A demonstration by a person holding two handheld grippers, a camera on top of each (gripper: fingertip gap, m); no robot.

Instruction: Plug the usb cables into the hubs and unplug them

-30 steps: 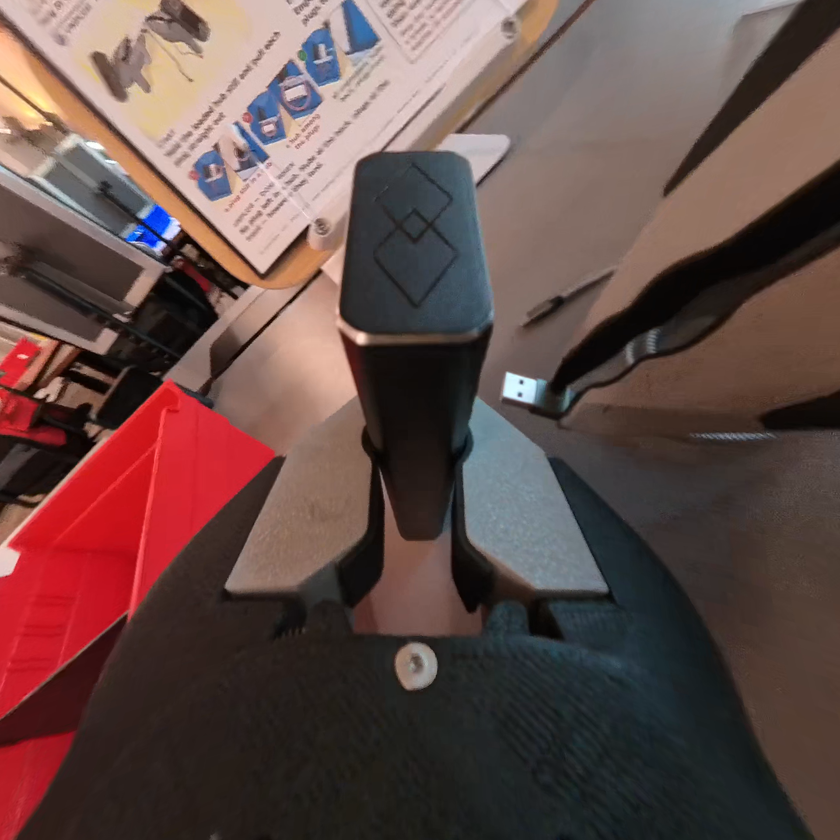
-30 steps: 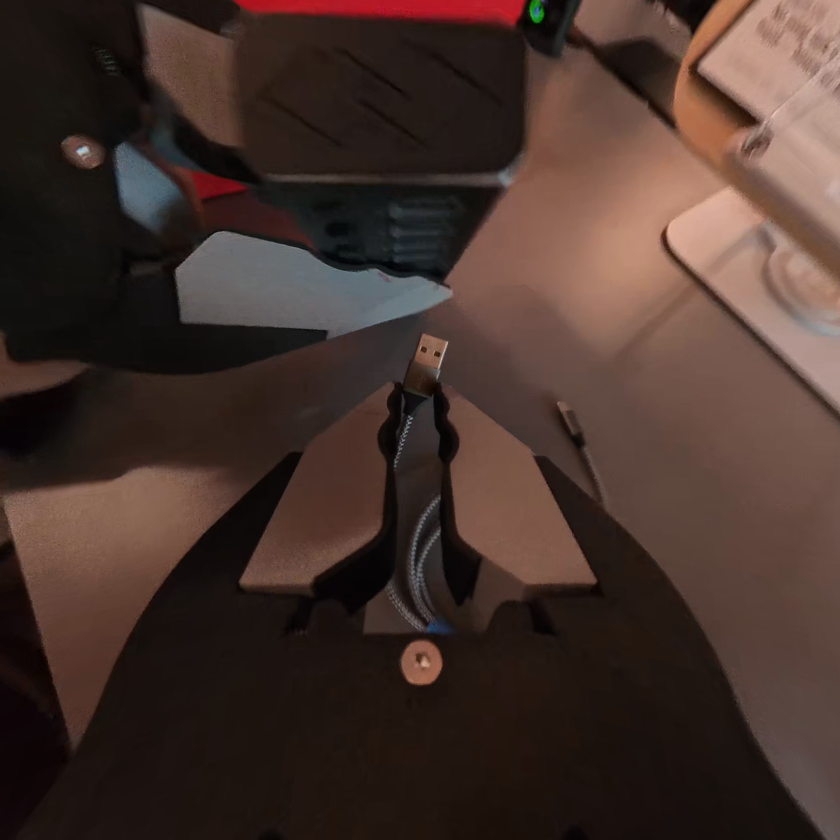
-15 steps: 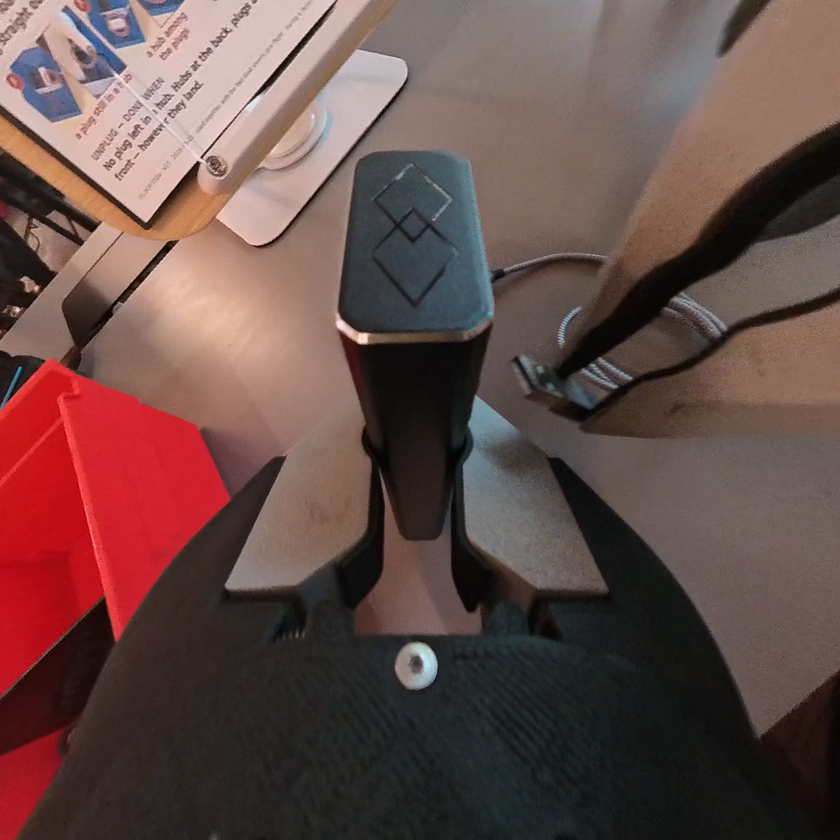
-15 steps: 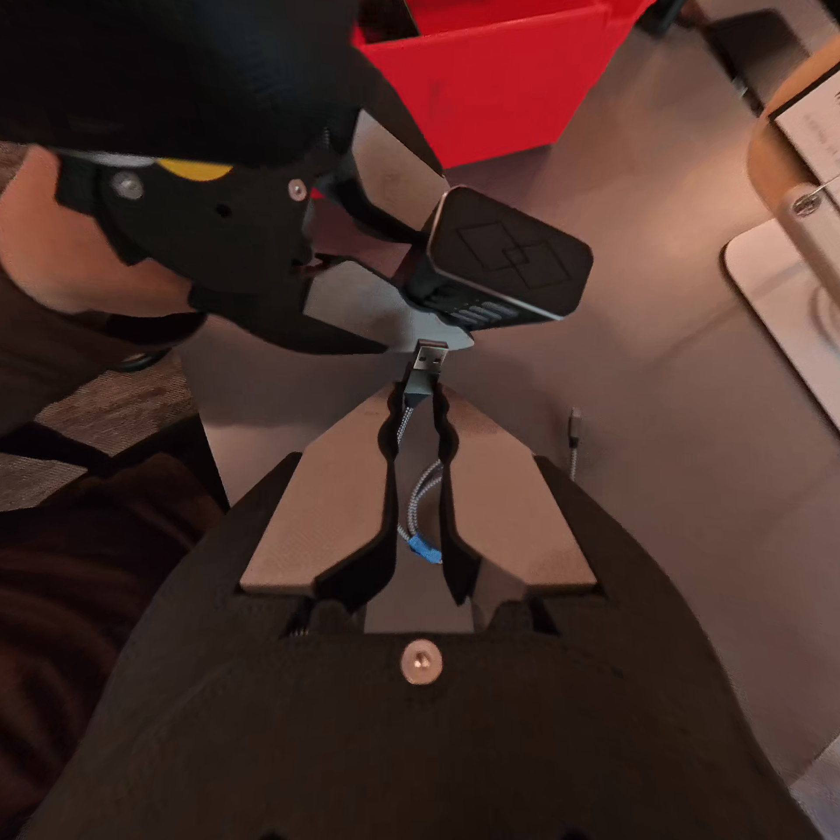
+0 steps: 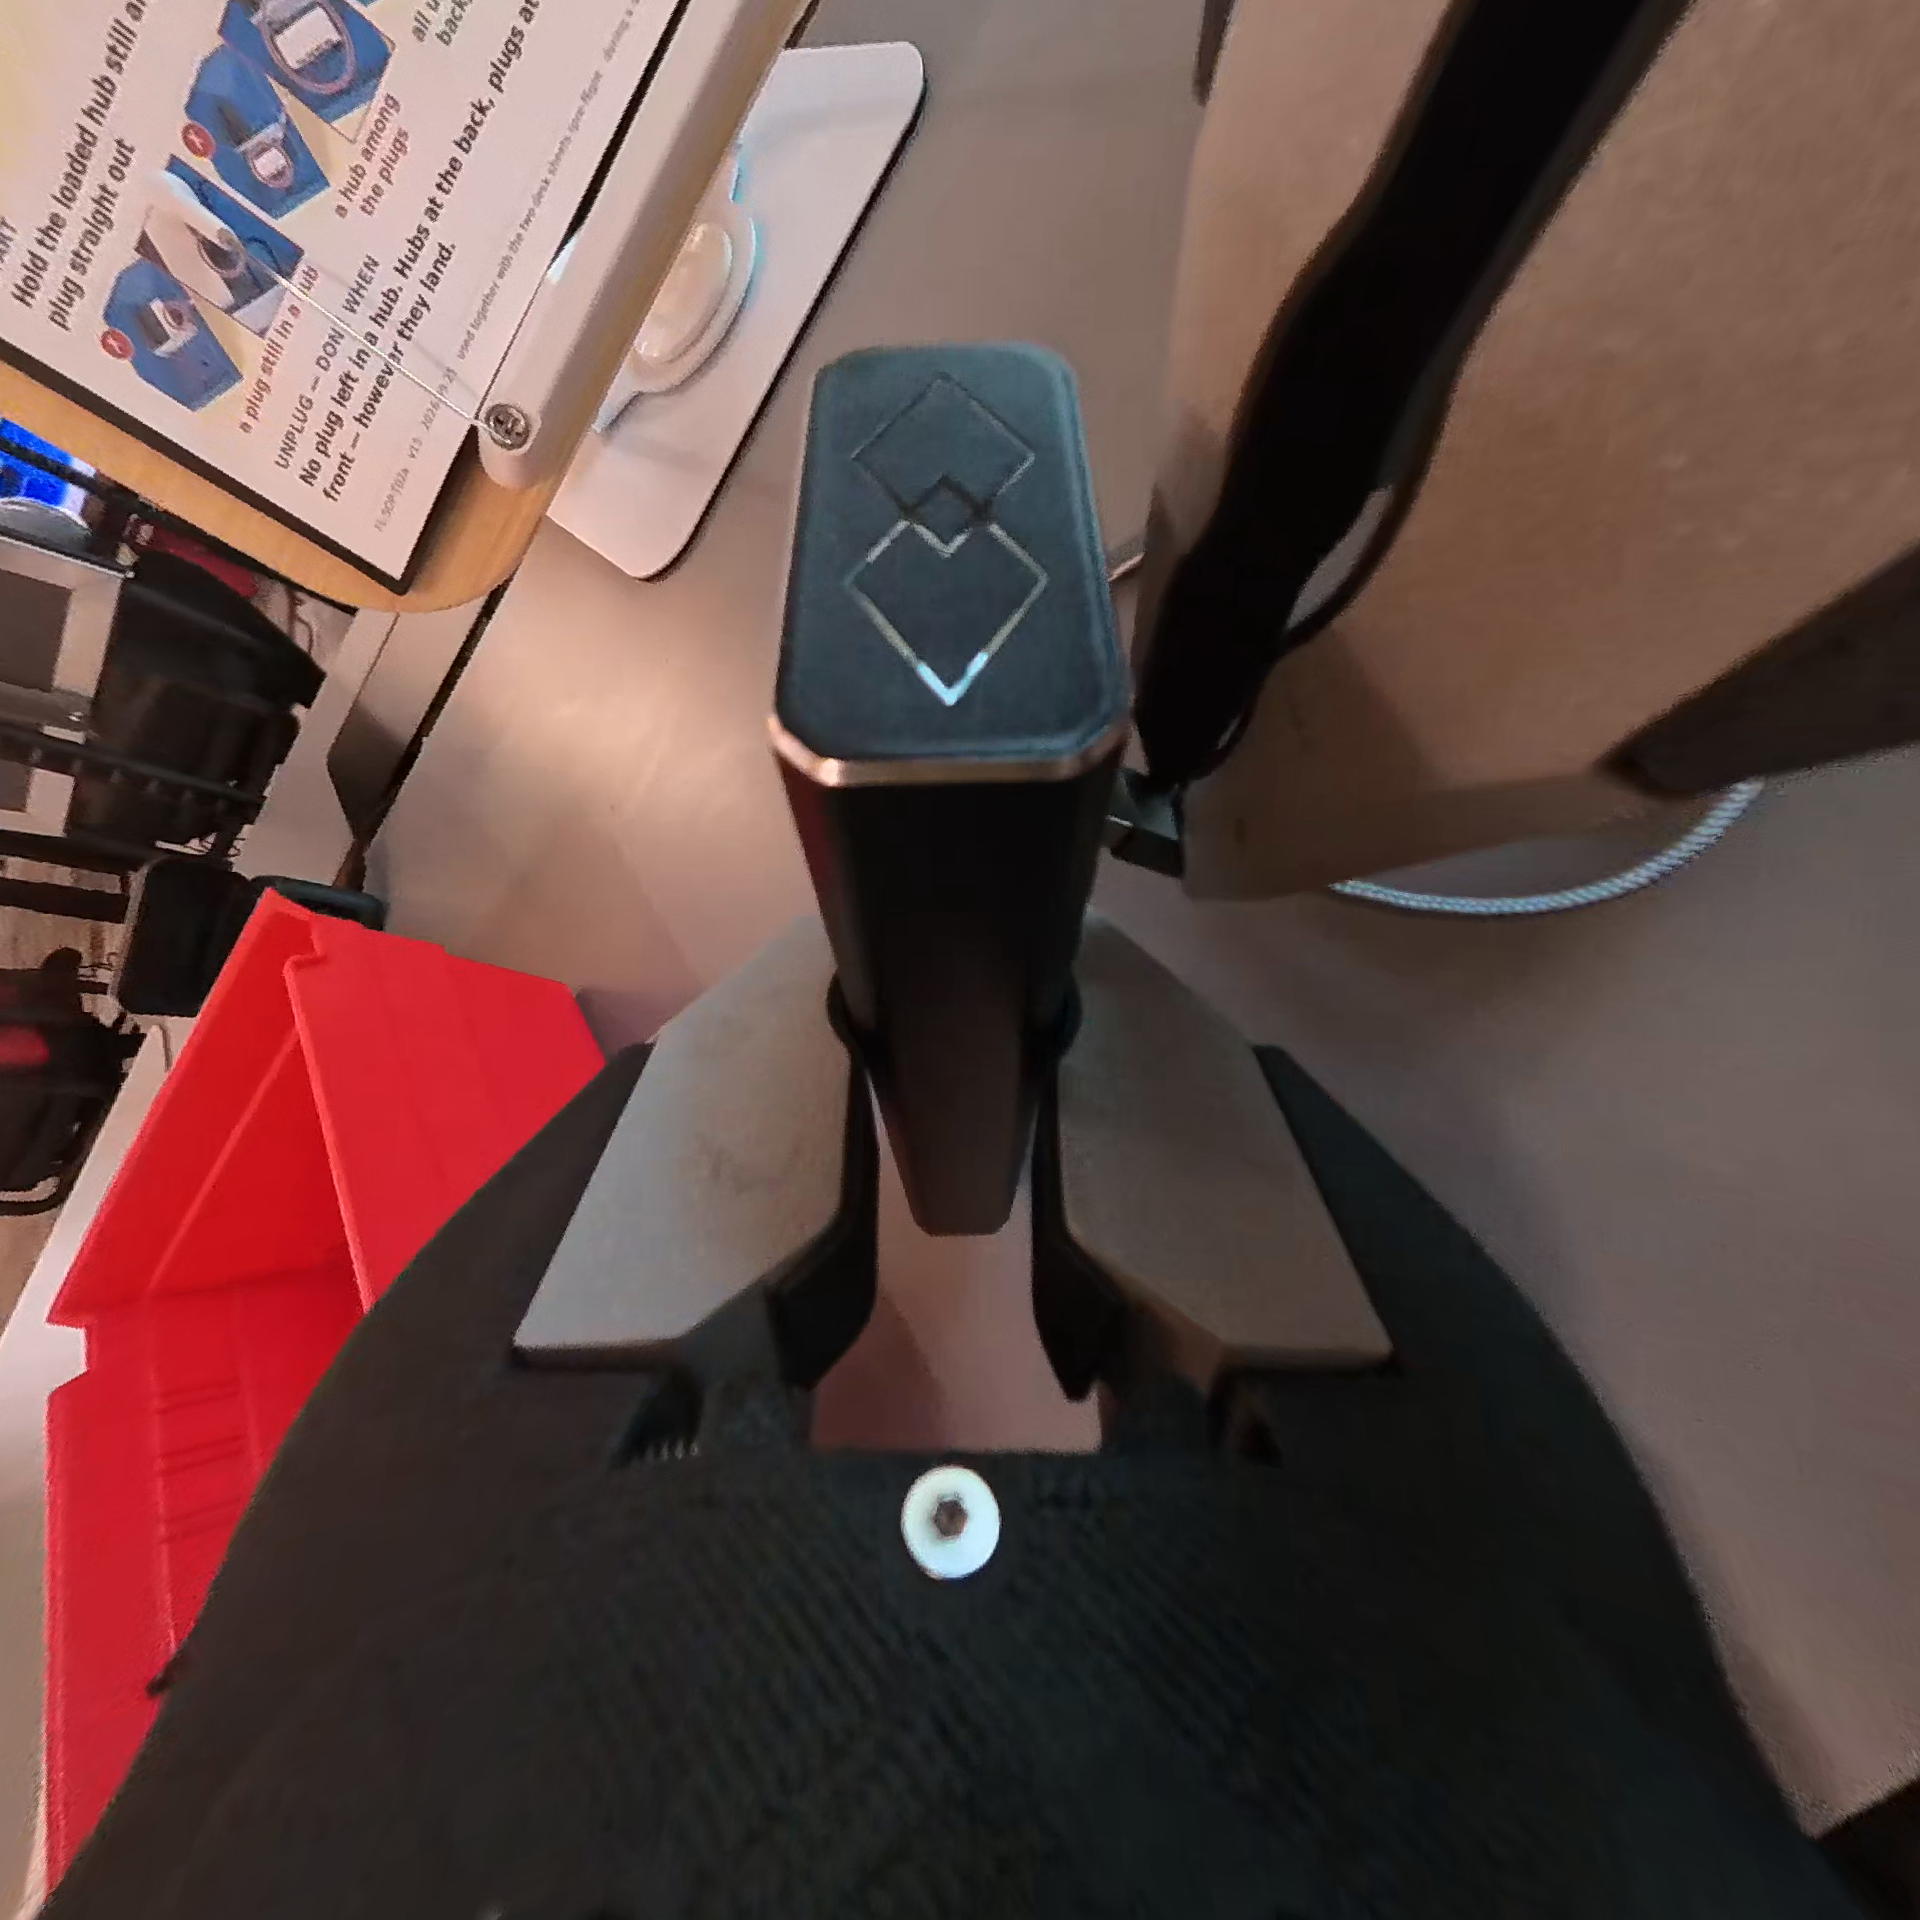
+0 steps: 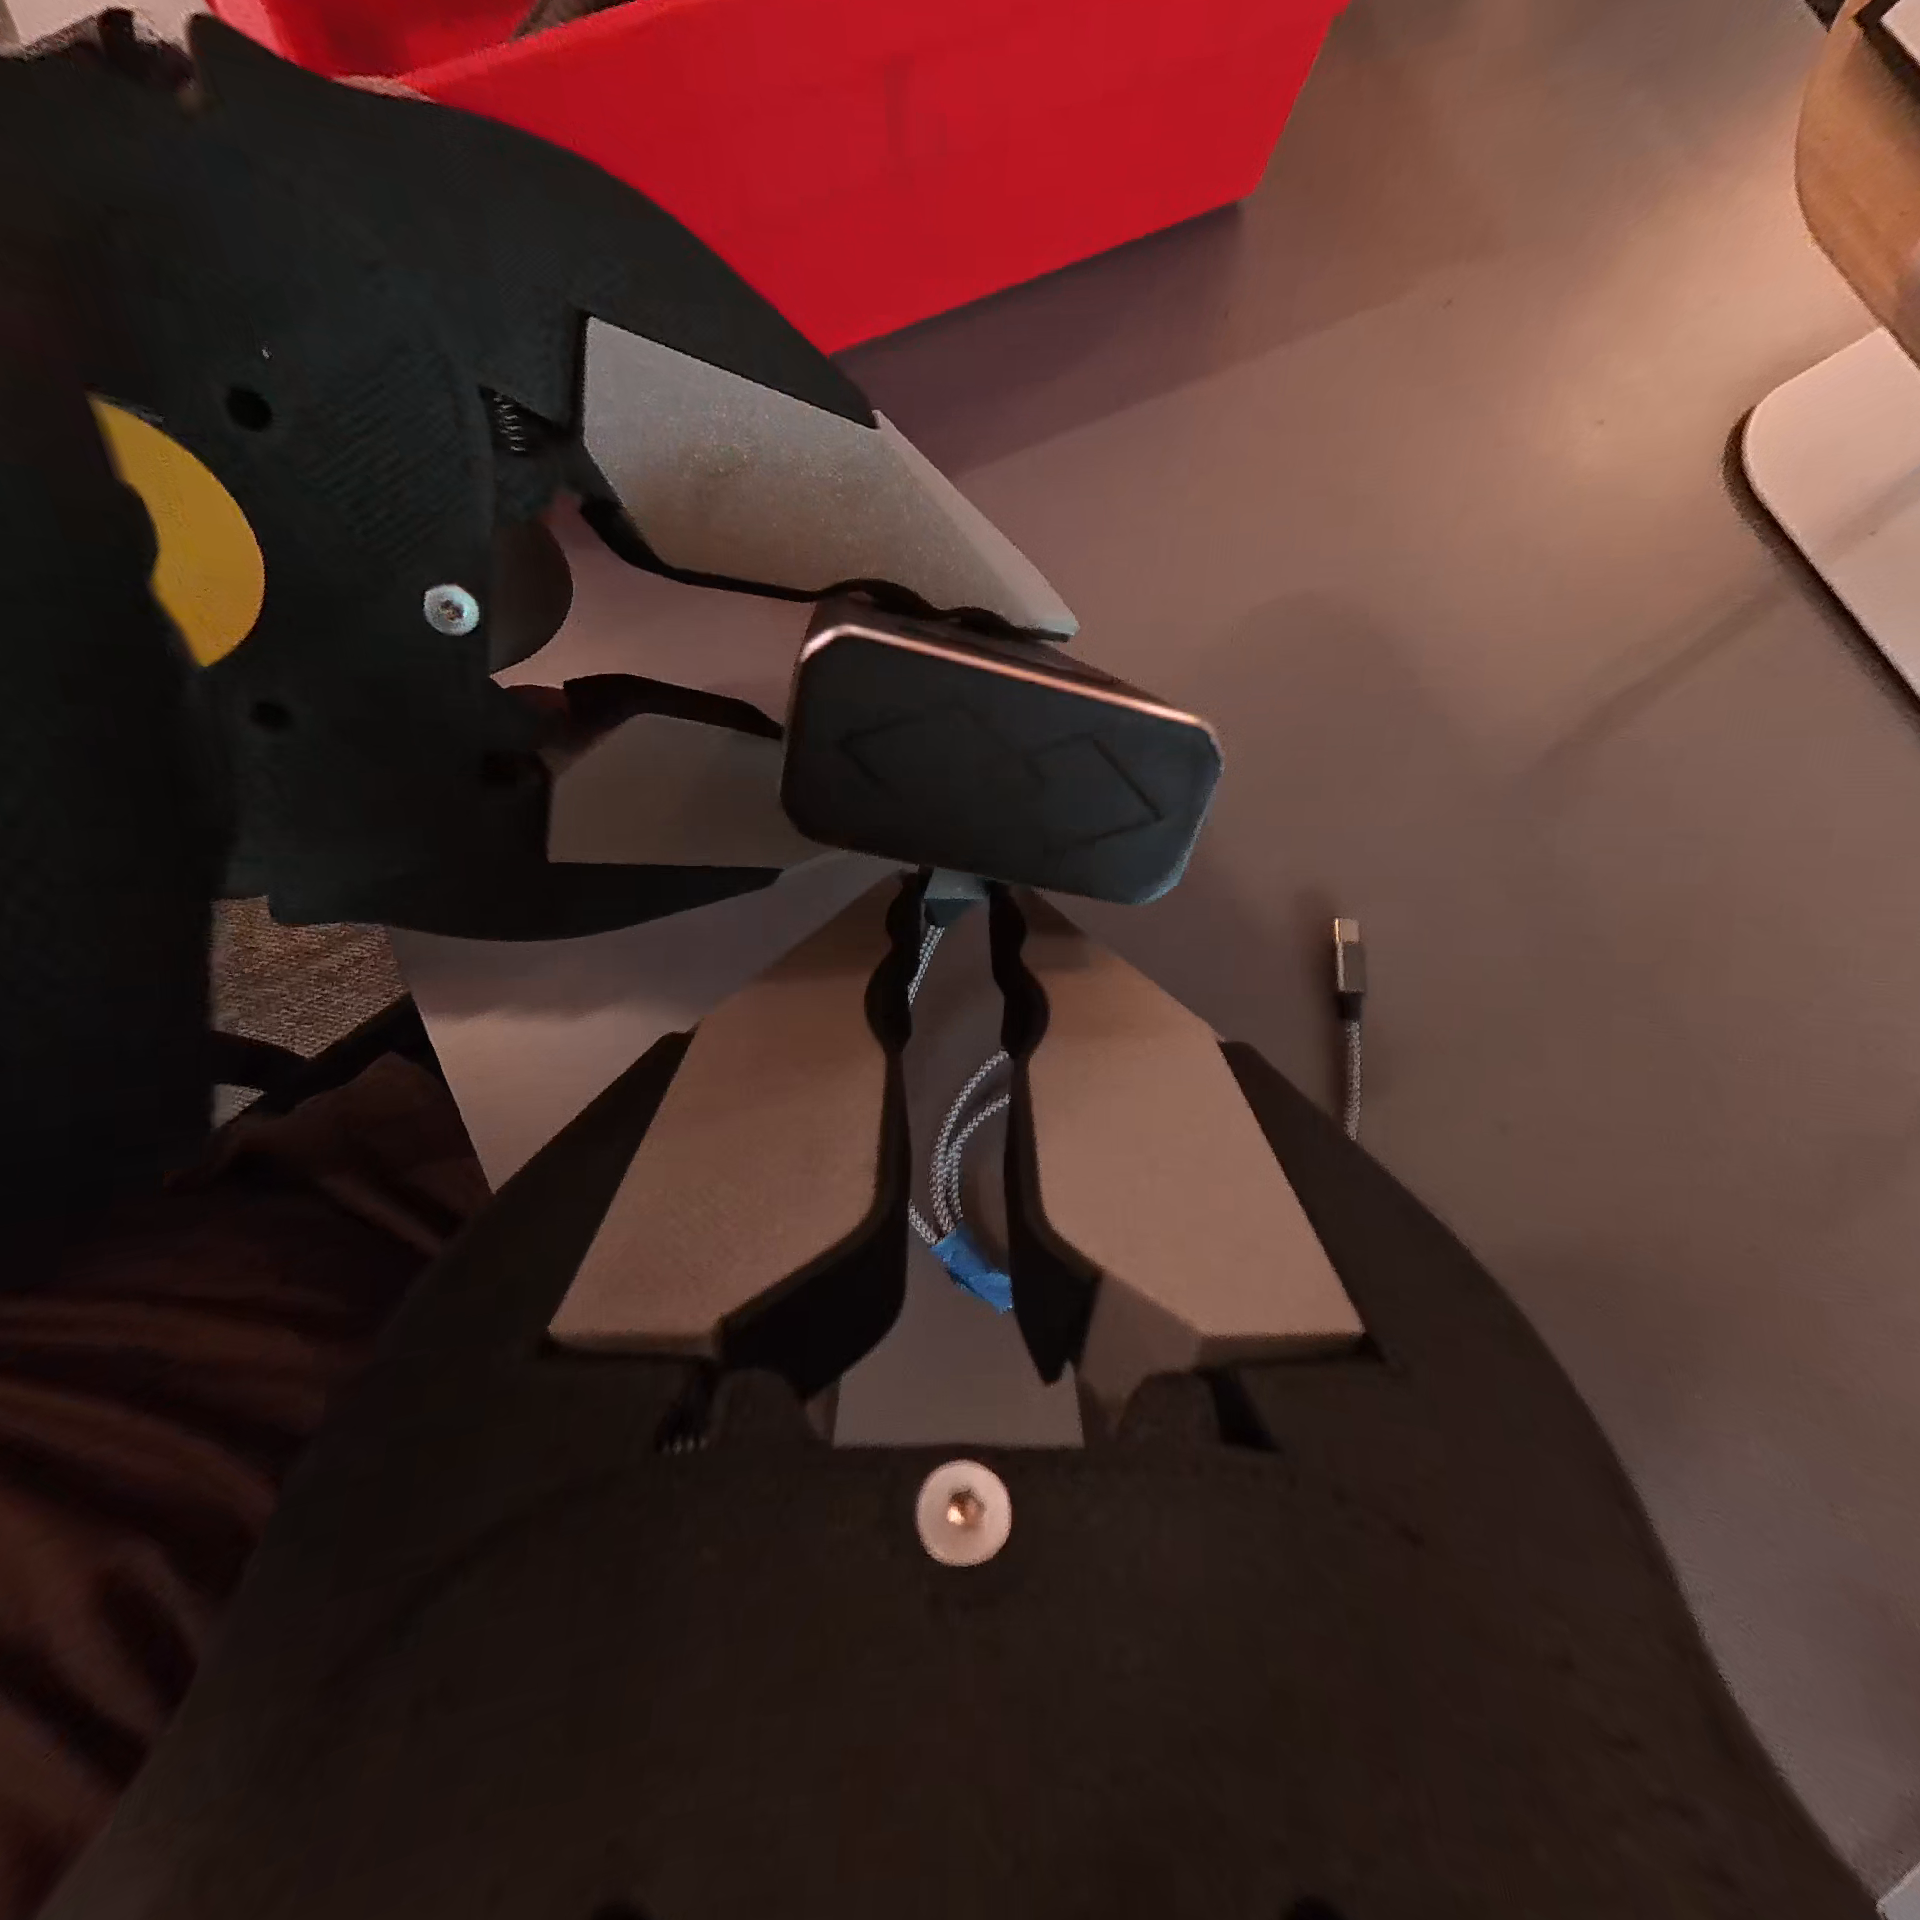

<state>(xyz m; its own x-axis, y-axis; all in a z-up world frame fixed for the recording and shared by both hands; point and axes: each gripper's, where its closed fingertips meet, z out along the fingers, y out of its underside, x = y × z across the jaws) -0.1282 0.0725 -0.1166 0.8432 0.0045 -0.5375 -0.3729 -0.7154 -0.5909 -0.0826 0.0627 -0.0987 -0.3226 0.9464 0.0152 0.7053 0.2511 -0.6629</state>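
My left gripper (image 5: 951, 1013) is shut on a black USB hub (image 5: 951, 582) with a diamond pattern on its end, held above the table. The hub also shows in the right wrist view (image 6: 997, 774), held by the left gripper (image 6: 831, 665). My right gripper (image 6: 951, 899) is shut on the USB plug (image 6: 951, 885) of a braided grey cable (image 6: 961, 1132) with a blue tag. The plug's tip is at the hub's side, its metal end hidden against the hub. In the left wrist view the plug (image 5: 1143, 826) meets the hub's right side, with the right gripper (image 5: 1174, 800) behind it.
A red bin (image 5: 260, 1143) sits at the left of the table, also in the right wrist view (image 6: 935, 156). A white stand base (image 5: 748, 312) holds an instruction sheet (image 5: 260, 208) at the back. The cable's other end (image 6: 1349, 961) lies on the grey table. The tips of one gripper are about 5 centimetres away from the tips of the other.
The hub and the plug have come together: the plug, apart from the hub a second ago, now has its tip against the hub's side. The left gripper has tilted toward the table.
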